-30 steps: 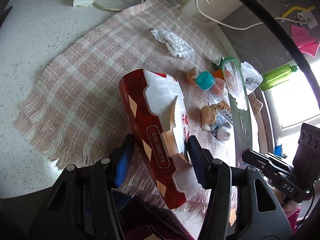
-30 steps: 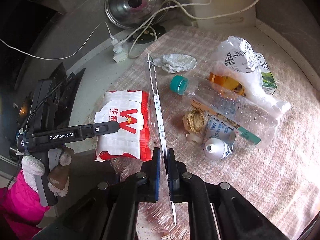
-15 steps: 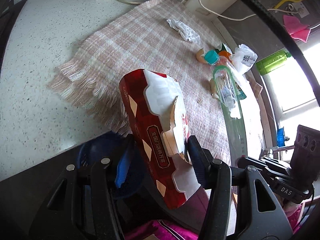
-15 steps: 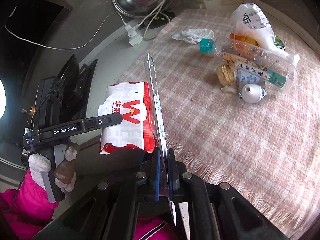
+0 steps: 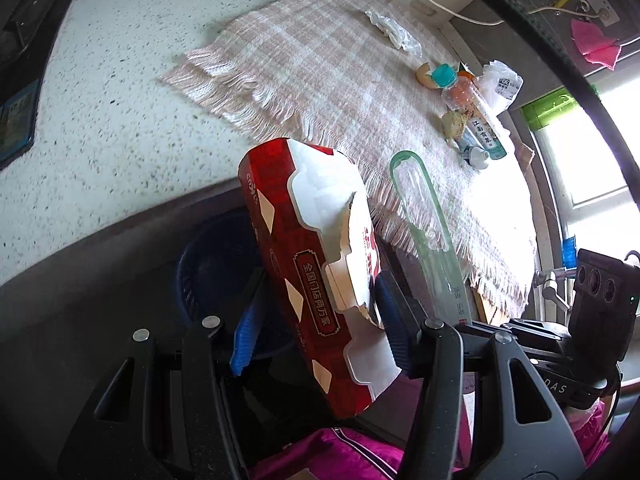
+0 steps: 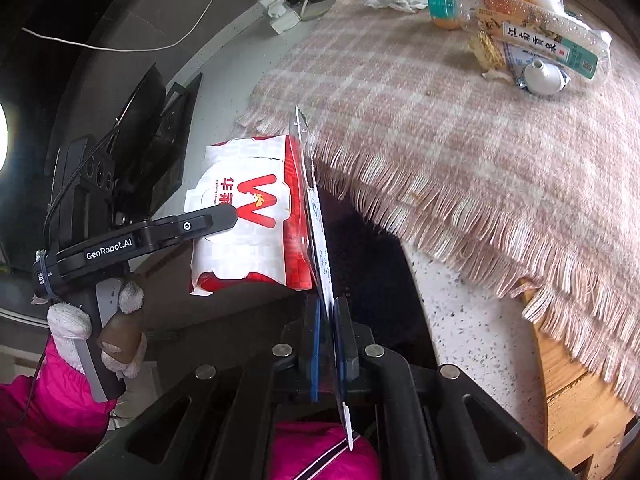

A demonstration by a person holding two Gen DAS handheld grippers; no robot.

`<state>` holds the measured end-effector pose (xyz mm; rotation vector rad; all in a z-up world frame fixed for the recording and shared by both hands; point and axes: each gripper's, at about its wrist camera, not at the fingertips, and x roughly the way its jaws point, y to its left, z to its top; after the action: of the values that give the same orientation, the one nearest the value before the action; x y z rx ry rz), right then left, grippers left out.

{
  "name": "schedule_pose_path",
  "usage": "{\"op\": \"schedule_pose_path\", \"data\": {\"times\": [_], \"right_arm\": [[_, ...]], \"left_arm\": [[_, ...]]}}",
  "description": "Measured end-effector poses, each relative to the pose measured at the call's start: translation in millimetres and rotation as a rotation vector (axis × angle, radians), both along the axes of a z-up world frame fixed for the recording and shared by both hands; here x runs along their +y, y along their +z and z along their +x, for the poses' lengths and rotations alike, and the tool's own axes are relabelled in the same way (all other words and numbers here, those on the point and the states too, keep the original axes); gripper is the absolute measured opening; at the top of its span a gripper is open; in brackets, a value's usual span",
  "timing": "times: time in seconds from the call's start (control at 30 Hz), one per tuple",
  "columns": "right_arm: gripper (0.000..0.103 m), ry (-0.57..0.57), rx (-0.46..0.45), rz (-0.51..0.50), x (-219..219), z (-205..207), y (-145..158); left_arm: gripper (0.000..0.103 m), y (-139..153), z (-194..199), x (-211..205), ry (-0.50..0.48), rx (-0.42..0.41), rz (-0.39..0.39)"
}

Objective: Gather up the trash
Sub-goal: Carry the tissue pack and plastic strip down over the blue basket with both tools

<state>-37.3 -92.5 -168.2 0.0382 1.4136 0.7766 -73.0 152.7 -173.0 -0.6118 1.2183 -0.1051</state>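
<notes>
The left gripper clamps a red carton above a blue bin; the right gripper pinches a clear package.

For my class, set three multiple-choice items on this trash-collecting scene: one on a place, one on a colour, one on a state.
1. Where is the red and white carton?
A. flat on the cloth
B. held off the counter, over the dark blue basket
C. beside the bottle

2. What colour is the cap of the plastic bottle?
A. teal
B. yellow
C. black

3. How is the right gripper?
A. wide open
B. shut on the clear plastic package
C. out of view

Key: B, it sits in the left gripper above the basket; A, the cap is teal; B, the pads pinch the sheet.
</notes>
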Motion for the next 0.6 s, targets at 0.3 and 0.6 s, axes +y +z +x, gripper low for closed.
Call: {"op": "schedule_pose_path", "data": {"times": [0.3, 0.6], "right_arm": [[0.004, 0.075, 0.036, -0.062, 16.1, -20.3, -34.7], [0.004, 0.115, 0.068, -0.169, 27.4, -41.9, -78.9]], "left_arm": [[0.055, -24.0, -33.9, -11.7, 0.032, 0.065, 0.089], [0.055, -76.5, -50.5, -30.6, 0.007, 0.141, 0.174]]}}
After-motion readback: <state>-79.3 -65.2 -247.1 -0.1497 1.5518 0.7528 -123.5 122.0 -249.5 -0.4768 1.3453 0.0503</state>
